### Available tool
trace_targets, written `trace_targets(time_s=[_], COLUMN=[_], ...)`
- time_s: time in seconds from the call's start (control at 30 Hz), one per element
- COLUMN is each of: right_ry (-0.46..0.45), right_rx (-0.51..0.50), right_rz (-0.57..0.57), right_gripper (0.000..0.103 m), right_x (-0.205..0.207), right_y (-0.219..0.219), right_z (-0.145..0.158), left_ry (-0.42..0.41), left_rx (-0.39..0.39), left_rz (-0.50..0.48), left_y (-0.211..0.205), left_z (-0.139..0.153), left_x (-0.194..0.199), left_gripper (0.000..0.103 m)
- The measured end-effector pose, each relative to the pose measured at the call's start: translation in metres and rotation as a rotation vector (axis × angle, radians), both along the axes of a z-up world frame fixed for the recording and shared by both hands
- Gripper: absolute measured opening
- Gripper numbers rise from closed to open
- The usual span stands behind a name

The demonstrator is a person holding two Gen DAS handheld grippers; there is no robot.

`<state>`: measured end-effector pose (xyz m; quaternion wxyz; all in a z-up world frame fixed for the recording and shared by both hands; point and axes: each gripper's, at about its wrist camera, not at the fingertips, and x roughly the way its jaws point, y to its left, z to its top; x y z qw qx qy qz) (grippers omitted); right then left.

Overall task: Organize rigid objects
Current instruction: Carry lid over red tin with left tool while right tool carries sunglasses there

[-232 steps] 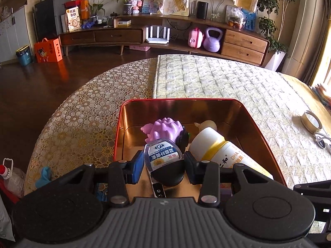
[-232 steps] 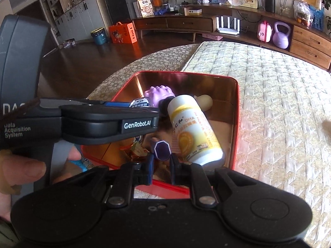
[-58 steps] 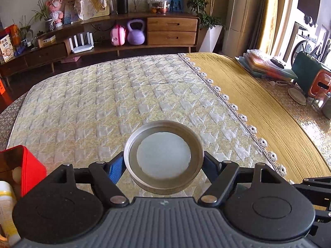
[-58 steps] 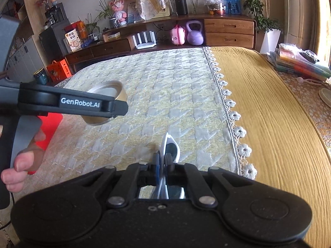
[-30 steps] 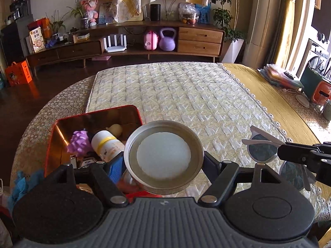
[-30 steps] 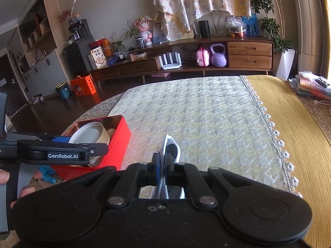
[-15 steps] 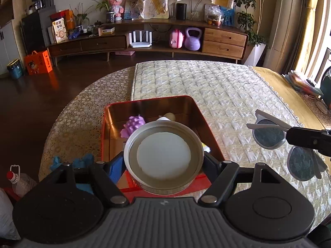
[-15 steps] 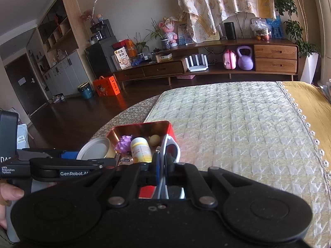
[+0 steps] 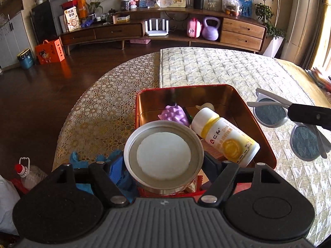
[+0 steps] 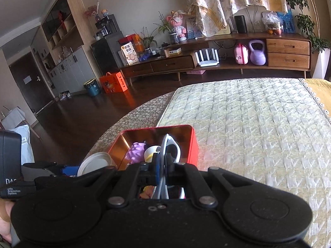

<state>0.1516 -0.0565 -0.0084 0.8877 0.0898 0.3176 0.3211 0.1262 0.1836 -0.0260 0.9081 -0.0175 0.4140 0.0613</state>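
A red tin box with a coppery inside stands on the table near its left edge. It also shows in the right wrist view. In it lie a purple spiky toy, a white and yellow bottle and a small cream piece. My left gripper is shut on a round metal tin and holds it over the box's near left corner. My right gripper is shut on white sunglasses, which also show in the left wrist view, just right of the box.
The table carries a quilted cream runner over a gold patterned cloth. Its curved left edge drops to dark wood floor. A blue cloth and a plastic bottle sit below the left edge. A long sideboard stands far behind.
Both grippers have swung left and down toward the red box. The tin has gone from beside the box to over its near left corner, and the sunglasses have come close to its right side.
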Motion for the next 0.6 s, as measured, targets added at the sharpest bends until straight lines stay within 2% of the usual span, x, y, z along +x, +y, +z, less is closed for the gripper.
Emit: trace_targets(time_s=[0.3, 0.53, 0.6], right_ry=[-0.013, -0.014, -0.015], right_rx=[-0.054, -0.102, -0.117], right_rz=[0.014, 0.016, 0.012], right_gripper=[0.004, 0.004, 0.005], right_x=[0.030, 0.042, 0.041], right_y=[0.030, 0.045, 0.047], right_z=[-0.014, -0.031, -0.034], left_ry=[0.009, -0.003, -0.008], left_rx=[0.019, 0.075, 0.116], left_rz=[-0.034, -0.039, -0.055], left_y=[-0.004, -0.009, -0.014], left_z=[-0.011, -0.015, -0.018], left_x=[0.019, 0.028, 0.027], left_gripper=[0.077, 0.077, 0.077])
